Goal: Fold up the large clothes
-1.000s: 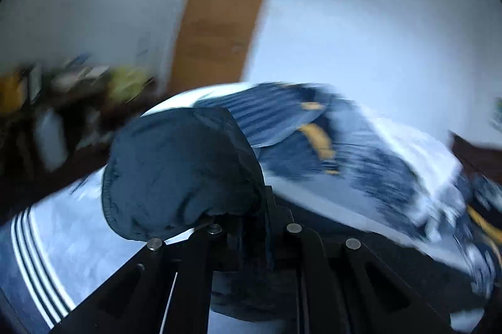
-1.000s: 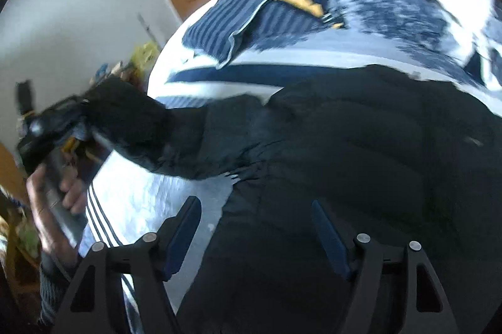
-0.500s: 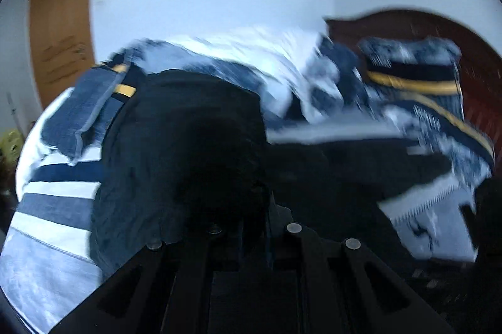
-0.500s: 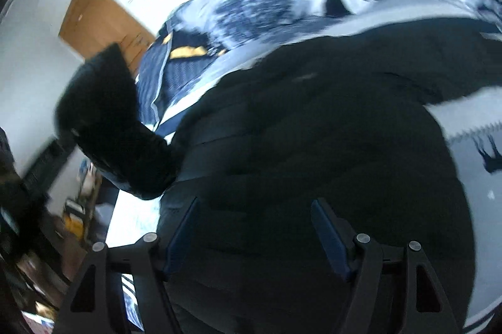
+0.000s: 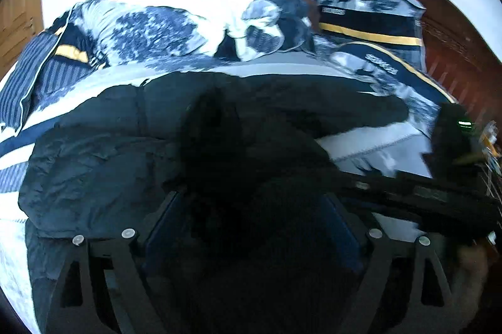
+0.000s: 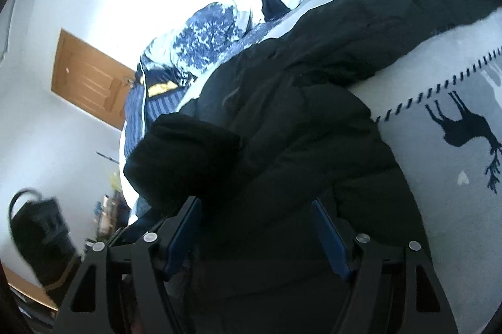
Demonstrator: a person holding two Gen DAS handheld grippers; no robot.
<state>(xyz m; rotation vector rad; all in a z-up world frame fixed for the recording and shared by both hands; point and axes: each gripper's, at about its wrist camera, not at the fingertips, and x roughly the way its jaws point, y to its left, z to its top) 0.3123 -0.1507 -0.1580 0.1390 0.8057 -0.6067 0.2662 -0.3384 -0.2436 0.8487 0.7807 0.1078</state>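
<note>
A home bedroom: a bed [image 5: 392, 142] with a carved wooden headboard [image 5: 445, 20], patterned pillows [image 5: 370, 20], a rumpled quilt [image 5: 150, 29], and a wooden door [image 6: 88, 83] at far left.

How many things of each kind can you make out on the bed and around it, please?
Black puffer jacket: 1
Patterned blue-and-white duvet: 1
Pillows with a yellow stripe: 2
Wooden headboard: 1
Wooden door: 1
Grippers, left gripper and right gripper: 2
Total: 8
</note>
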